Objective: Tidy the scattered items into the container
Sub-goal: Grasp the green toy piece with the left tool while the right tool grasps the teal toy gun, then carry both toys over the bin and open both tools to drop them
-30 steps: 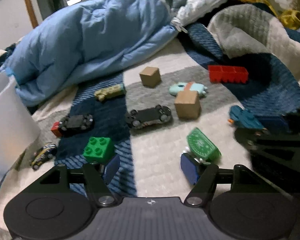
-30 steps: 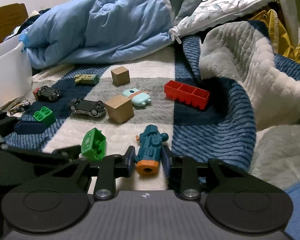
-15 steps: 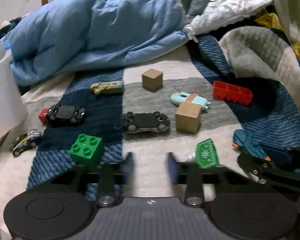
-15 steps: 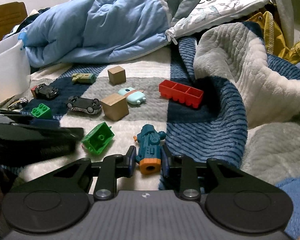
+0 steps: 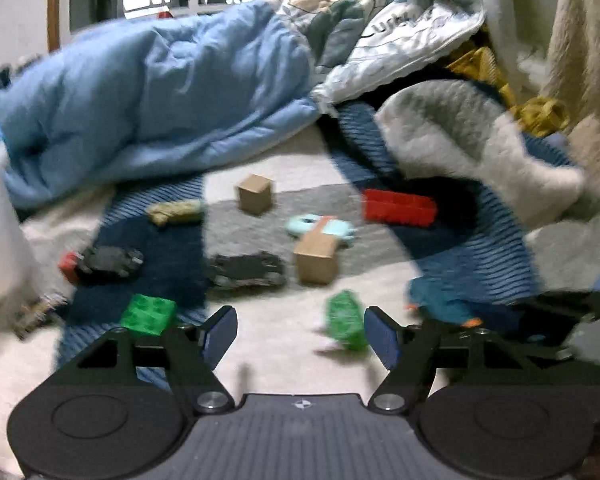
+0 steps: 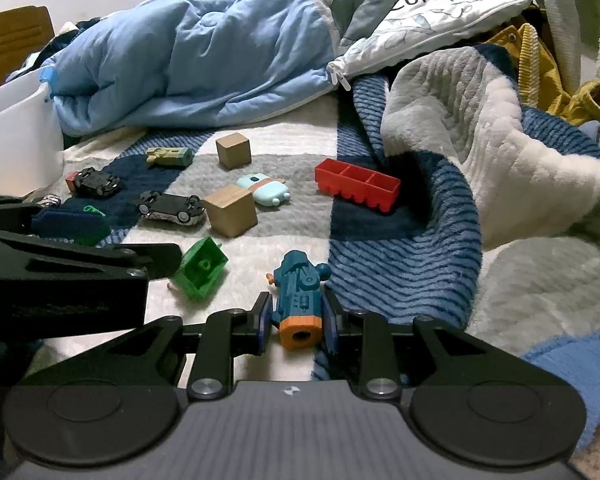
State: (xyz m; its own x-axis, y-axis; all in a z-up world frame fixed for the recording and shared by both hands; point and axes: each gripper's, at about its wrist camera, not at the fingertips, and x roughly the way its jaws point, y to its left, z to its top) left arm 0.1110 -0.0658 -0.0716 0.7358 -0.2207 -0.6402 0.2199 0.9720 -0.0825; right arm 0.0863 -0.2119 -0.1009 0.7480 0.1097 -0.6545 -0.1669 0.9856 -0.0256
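Two hand-held grippers over my toy-strewn bed.
Right hand-held gripper pinches the teal toy; left hand-held gripper, jaws just reopened wide, holds nothing beside the green block.

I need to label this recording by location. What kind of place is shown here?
Most likely a bedroom, on a bed: a blue quilt and fleece blanket are bunched up behind toy cars and blocks lying on a striped blanket.
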